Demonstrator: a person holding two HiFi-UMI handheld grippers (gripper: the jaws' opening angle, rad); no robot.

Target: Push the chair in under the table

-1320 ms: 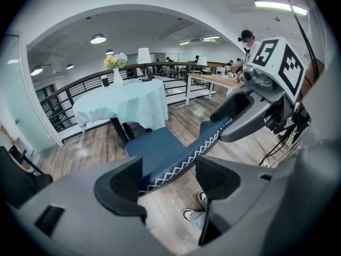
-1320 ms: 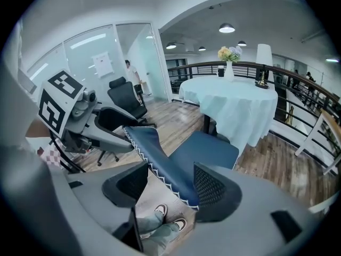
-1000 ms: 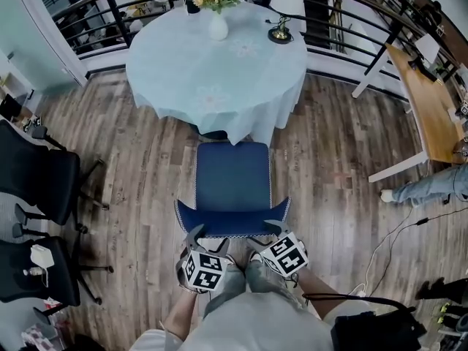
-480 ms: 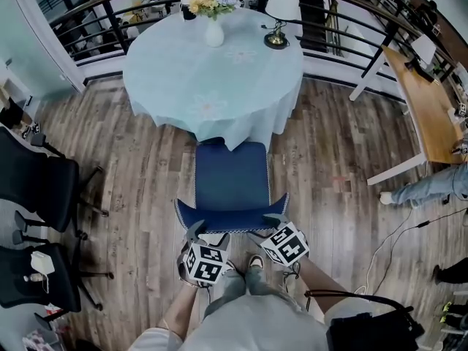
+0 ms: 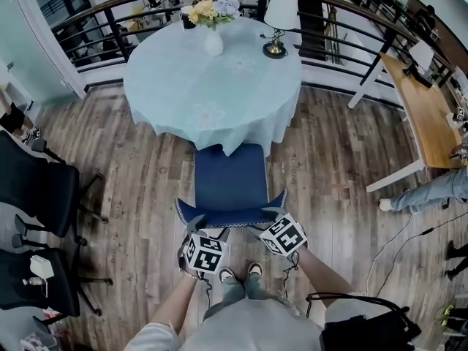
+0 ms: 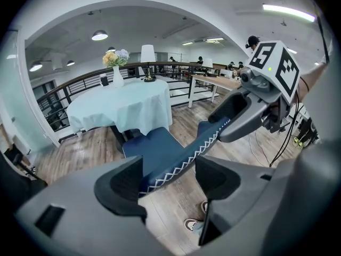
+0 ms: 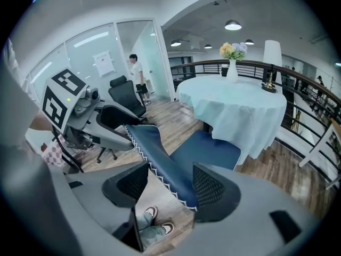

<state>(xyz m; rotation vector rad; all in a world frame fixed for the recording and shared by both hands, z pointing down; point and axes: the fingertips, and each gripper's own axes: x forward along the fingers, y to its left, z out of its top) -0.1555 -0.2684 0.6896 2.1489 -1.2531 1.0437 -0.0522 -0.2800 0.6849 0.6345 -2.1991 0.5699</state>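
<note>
Your left tool (image 5: 199, 230) and right tool (image 5: 269, 218) straddle the chair (image 5: 230, 178) back, jaws wide. The seat barely meets the counter (image 5: 183, 79), so most pushing's left, I reckon.

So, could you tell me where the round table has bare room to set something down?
The near half of the table, from its middle to the edge by the chair, is bare cloth. The far rim is crowded: a vase of flowers, a lamp and a small dark container.

A vase of flowers (image 5: 213, 34) stands near a lamp (image 5: 279, 19), black office chairs (image 5: 40, 189) left, wooden desk (image 5: 428, 115) right.
</note>
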